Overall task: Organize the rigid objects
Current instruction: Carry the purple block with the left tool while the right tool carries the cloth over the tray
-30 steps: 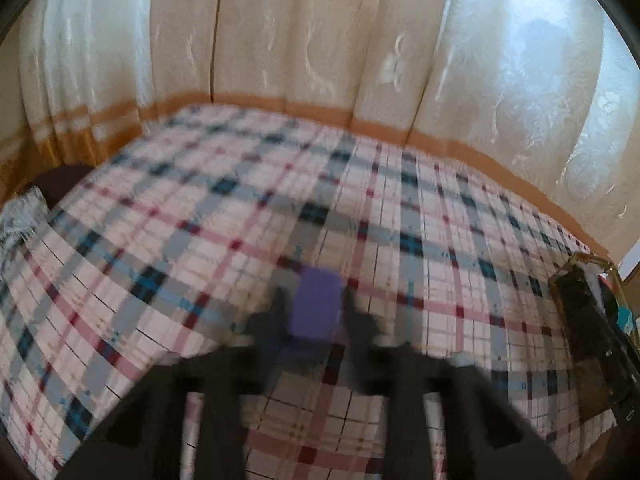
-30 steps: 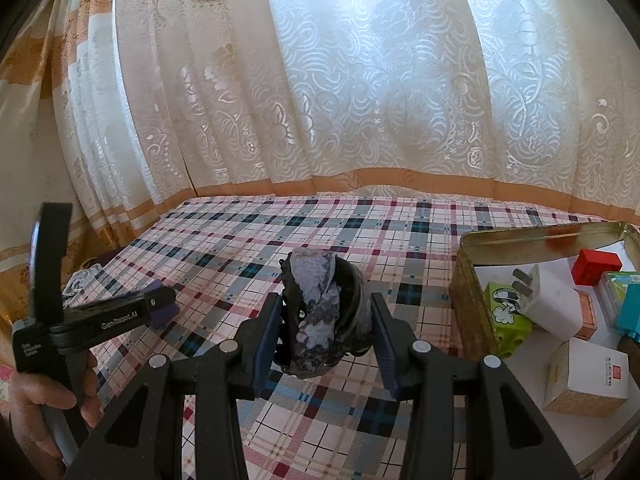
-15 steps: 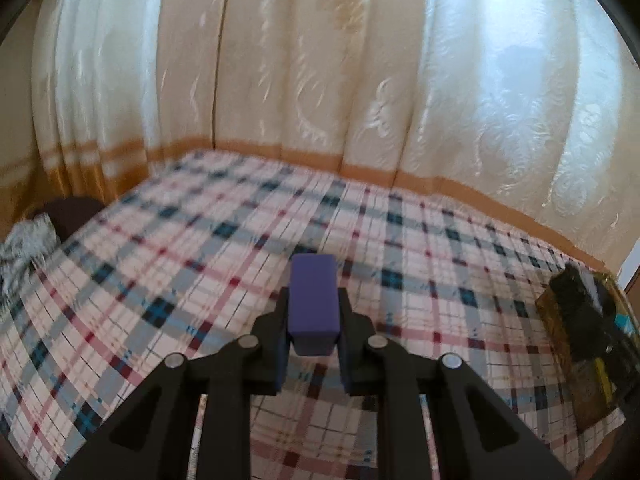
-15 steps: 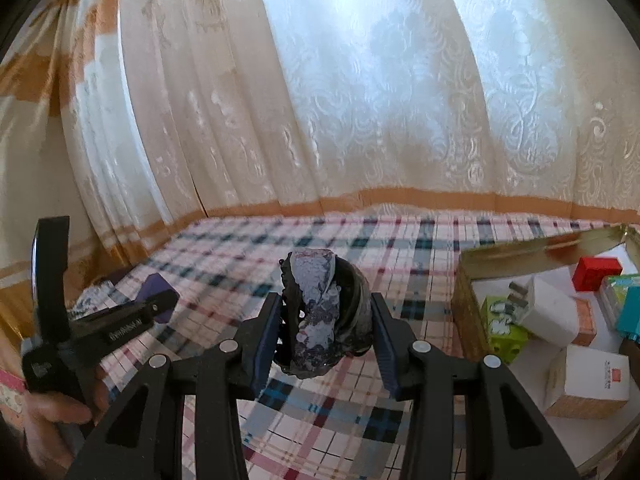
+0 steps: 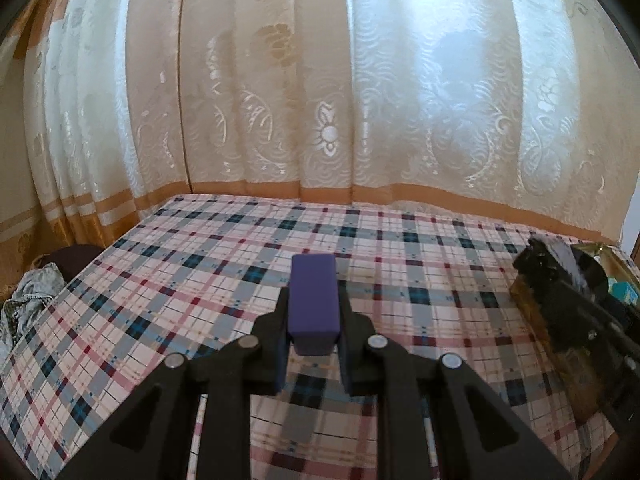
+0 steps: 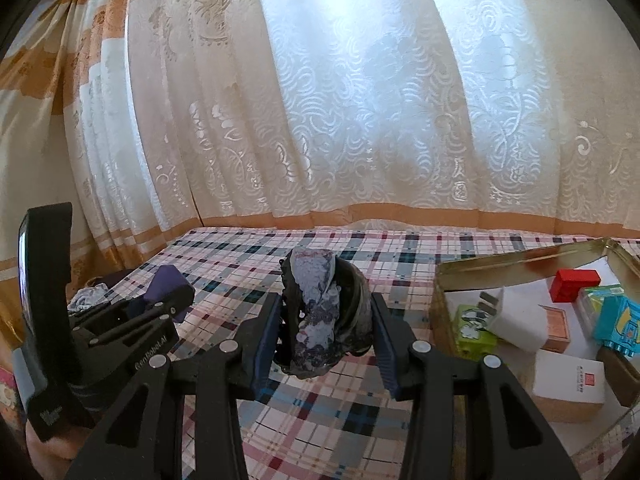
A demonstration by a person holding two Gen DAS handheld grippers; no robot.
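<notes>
Both wrist views low, curtain-facing (image 5: 320, 100)

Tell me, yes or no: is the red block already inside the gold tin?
Yes: the red block rests inside the gold tin, near its far wall, beside the other boxes.

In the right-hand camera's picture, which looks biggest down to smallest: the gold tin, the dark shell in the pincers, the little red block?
As they look there:
1. gold tin, though it runs off the picture's edge
2. dark shell, which sits close to the camera, so it probably looks larger than it is
3. red block, clearly smallest
</notes>
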